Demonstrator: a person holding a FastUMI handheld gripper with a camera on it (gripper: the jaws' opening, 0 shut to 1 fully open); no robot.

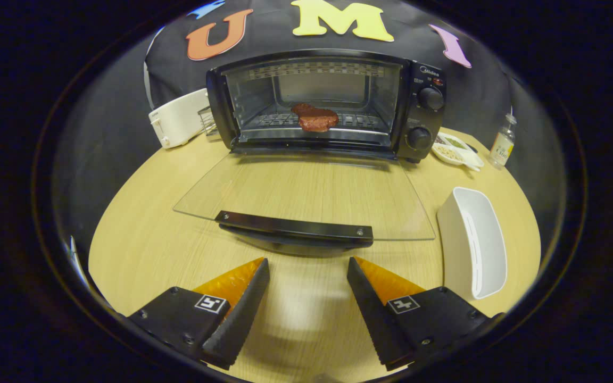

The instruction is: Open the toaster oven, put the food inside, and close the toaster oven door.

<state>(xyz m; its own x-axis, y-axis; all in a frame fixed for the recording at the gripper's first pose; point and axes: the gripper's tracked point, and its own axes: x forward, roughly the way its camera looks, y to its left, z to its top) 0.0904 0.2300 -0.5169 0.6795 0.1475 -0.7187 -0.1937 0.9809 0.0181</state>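
Note:
A black toaster oven [423,101] stands at the back of the round wooden table, its glass door [306,191] folded down flat toward me. The door's black handle [295,229] lies just ahead of my fingers. Inside, on the wire rack, rests a reddish-brown piece of meat [314,118]. My gripper [308,263] hovers low over the table in front of the handle, open, with only bare tabletop between its fingers.
A white rectangular dish [474,242] sits to the right of the door, beside the right finger. A white toaster [179,118] stands left of the oven. Right of the oven are small dishes of food [455,151] and a little bottle [502,143].

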